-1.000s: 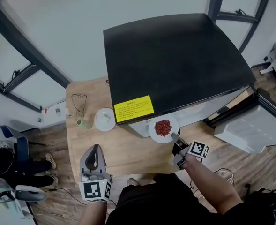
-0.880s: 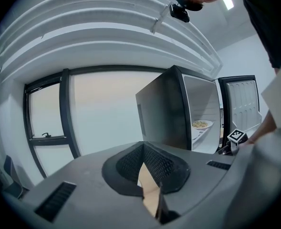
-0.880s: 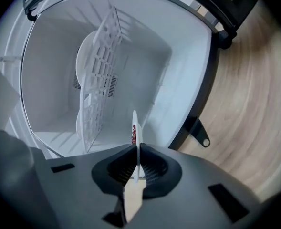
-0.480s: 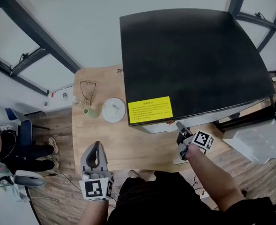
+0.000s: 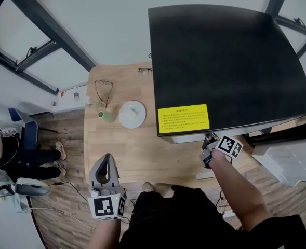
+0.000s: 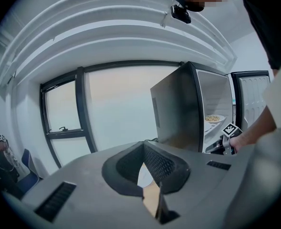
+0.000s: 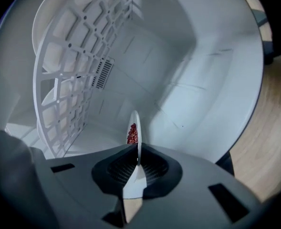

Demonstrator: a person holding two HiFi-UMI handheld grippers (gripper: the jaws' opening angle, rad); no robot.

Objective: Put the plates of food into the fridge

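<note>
Red-food plate (image 7: 133, 133): moved from outside fridge (image 7: 192, 75) front to inside compartment, seemingly not yet set down. Right gripper (image 7: 137, 150): clamped on plate rim. Left gripper (image 6: 143, 151): closed, empty, outside fridge. Placement nearly done.

The plate (image 7: 137, 137) is white, carries red food, and shows edge-on inside the fridge (image 5: 225, 61). The fridge is black-topped, white inside, with its door open. A second plate (image 6: 214, 119) of pale food rests on a shelf inside.
</note>
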